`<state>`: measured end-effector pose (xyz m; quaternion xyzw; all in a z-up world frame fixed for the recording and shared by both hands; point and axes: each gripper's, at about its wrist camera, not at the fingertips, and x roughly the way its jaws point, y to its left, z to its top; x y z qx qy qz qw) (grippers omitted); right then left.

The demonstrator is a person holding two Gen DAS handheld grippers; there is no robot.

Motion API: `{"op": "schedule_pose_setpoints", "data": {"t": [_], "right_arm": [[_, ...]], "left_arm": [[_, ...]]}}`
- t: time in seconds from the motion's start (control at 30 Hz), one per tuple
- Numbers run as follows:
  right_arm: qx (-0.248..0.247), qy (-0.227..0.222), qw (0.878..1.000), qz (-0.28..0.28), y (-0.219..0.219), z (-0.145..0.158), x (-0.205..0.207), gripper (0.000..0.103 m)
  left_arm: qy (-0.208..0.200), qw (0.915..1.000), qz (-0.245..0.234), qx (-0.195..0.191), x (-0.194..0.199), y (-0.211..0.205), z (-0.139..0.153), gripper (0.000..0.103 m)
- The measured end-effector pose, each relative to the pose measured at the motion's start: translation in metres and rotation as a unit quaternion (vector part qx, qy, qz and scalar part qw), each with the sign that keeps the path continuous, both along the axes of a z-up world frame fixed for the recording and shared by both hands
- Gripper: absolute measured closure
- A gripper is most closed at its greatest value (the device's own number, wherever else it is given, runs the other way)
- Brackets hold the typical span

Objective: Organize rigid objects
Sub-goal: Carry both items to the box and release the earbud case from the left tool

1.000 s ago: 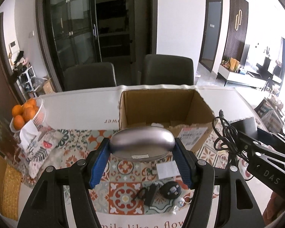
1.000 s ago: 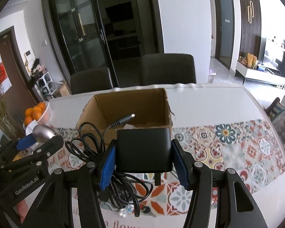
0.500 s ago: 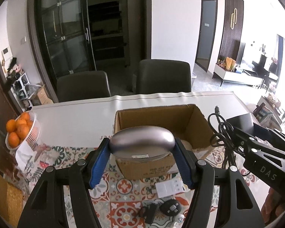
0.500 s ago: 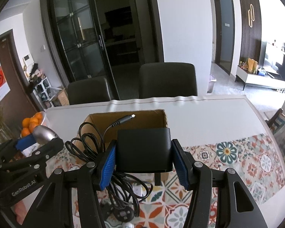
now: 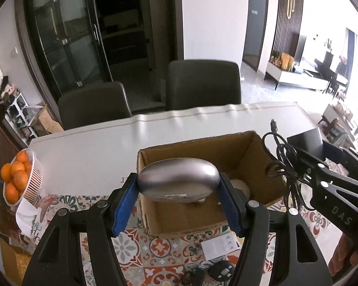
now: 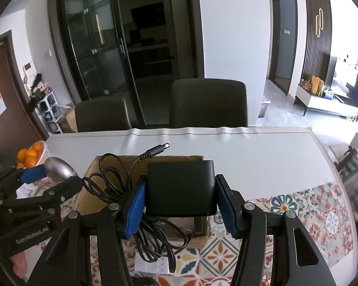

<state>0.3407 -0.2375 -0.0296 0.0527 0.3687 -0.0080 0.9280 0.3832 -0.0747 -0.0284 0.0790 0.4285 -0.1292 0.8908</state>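
Note:
My left gripper (image 5: 177, 184) is shut on a silver oval case (image 5: 179, 178), held crosswise between the blue pads above the near part of an open cardboard box (image 5: 226, 147). A pale round thing (image 5: 241, 186) lies inside the box. My right gripper (image 6: 180, 190) is shut on a black power adapter (image 6: 181, 186), over the box's (image 6: 121, 160) right side. The adapter's coiled black cable (image 6: 107, 186) hangs off to the left, with its plug sticking up. In the left wrist view the right gripper (image 5: 322, 174) comes in from the right, level with the box rim.
The box stands on a white table (image 5: 95, 152) with a patterned runner (image 5: 160, 245). A white card (image 5: 219, 246) and a black key fob (image 5: 222, 270) lie in front of the box. A basket of oranges (image 5: 16, 178) sits far left. Two dark chairs (image 5: 202, 83) stand behind the table.
Both grippers have moved forward with their loads, from in front of the box to above its opening. The small items on the runner have slid to the bottom of the view.

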Motion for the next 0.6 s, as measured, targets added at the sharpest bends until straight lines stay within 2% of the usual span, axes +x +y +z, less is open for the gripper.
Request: {"op": "schedule_pose_setpoints", "data": {"t": [0.33,0.6], "right_arm": [[0.000,0.031,0.999,0.011,0.002,-0.014,0.026,0.047],[-0.013,0.038,0.999,0.017,0.009,-0.017,0.037,0.047]], "left_arm": [[0.056,0.9983,0.013,0.006,0.034,-0.007,-0.022,0.038],[0.098,0.9950,0.020,-0.001,0.044,-0.004,-0.045,0.038]]}}
